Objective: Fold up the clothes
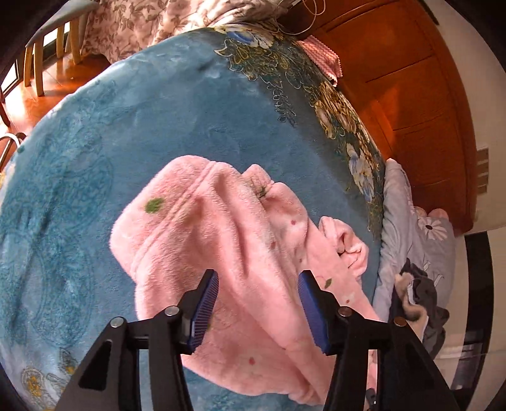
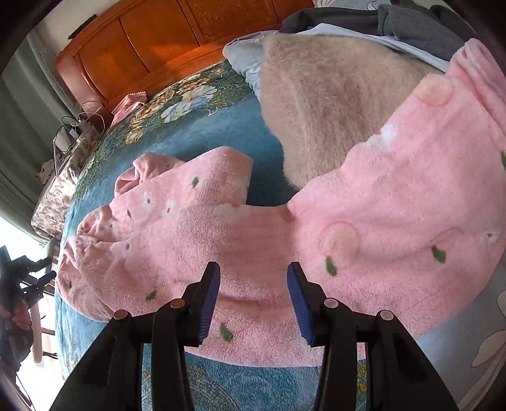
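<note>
A pink fleece garment (image 2: 253, 227), printed with small flowers and green leaves, lies spread across a blue plush blanket (image 1: 158, 120) on the bed, with the wooden headboard (image 2: 151, 41) beyond. In the right wrist view it stretches wide from one side of the picture to the other, with what looks like a sleeve or leg (image 2: 189, 186) doubled back along its upper edge and a bunched end at the far left. In the left wrist view that same end shows as a rumpled, rounded mound with a crumpled cuff (image 1: 344, 243) beside it. The left gripper (image 1: 257, 303) stands with its jaws wide apart above the fleece, nothing pinched between the blue pads (image 1: 205, 309); the right gripper (image 2: 253, 300) is likewise spread wide over the garment's near edge, holding nothing. Just beyond the pink fleece lies a beige furry garment (image 2: 332, 110), and past it grey clothing (image 2: 411, 22) in a loose heap, none of it visibly folded. By the look of it, the pink piece is at most partly folded: one part lies turned over the body, yet the whole is still long, uneven and lumpy, far from a tidy stack. Whether that turned part is a deliberate fold or just how it fell cannot be told. The beige and grey pieces appear to remain for folding as well.
</note>
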`<state>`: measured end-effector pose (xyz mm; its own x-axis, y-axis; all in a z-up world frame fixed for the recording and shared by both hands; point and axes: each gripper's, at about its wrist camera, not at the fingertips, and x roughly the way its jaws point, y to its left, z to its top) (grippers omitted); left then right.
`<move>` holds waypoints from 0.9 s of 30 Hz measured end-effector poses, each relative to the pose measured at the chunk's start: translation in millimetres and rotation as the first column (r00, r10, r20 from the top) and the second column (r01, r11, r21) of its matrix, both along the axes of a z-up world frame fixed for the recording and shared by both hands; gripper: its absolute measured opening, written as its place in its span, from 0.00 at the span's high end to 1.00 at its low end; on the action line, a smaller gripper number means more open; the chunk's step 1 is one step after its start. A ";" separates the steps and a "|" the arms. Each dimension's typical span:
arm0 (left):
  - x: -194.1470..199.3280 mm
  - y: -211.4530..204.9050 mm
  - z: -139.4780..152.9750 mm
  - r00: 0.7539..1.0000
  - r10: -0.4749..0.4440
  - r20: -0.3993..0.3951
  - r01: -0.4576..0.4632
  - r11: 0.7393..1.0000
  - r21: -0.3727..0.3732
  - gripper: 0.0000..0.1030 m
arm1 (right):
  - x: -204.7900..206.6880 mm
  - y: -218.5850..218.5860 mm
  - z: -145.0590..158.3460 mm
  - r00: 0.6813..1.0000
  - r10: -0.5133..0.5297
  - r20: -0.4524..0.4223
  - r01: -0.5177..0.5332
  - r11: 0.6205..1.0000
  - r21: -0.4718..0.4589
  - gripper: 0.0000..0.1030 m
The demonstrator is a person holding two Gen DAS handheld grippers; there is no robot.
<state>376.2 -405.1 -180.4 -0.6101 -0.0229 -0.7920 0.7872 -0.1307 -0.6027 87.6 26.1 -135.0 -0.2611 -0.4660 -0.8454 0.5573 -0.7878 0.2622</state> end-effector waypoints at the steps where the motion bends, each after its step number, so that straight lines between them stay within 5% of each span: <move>1: -7.6 -3.6 -4.2 1.000 0.020 0.003 -0.020 1.000 0.022 0.43 | 0.3 -0.7 0.2 1.000 -0.001 -0.002 0.001 1.000 0.003 0.56; 4: -30.1 -14.3 -17.0 0.997 0.076 0.021 -0.078 0.994 0.082 0.40 | 0.5 -2.3 1.6 1.000 -0.005 -0.004 0.005 1.000 0.009 0.56; 9: -52.8 -23.3 -38.3 0.981 0.086 0.174 -0.096 0.994 0.053 0.43 | -4.0 -1.2 5.0 1.000 -0.024 -0.014 0.024 1.000 0.014 0.56; 11: -60.1 -20.1 -40.6 0.966 0.066 0.250 -0.071 0.997 0.009 0.52 | -7.0 0.3 5.7 0.999 -0.037 -0.016 0.038 0.999 0.024 0.56; 13: -64.9 -17.3 -40.4 0.947 0.043 0.319 -0.033 0.999 -0.037 0.79 | -9.3 2.0 7.0 0.999 -0.045 -0.024 0.045 0.998 0.038 0.56; 16: -59.4 -14.1 -35.4 0.951 0.036 0.308 -0.019 0.998 -0.059 0.89 | -12.3 7.3 11.4 0.998 -0.055 -0.038 0.057 0.997 0.051 0.56; 27: 5.3 2.6 10.8 0.985 0.063 0.162 -0.052 0.996 -0.076 0.91 | -70.1 73.9 61.7 0.955 -0.272 -0.121 0.276 0.961 0.015 0.56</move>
<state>381.4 -402.5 -169.6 -0.4682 -0.1140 -0.8762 0.8820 -0.1203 -0.4557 17.5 100.0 -73.3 -0.4723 -0.3364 -0.8147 0.3440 -0.9214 0.1810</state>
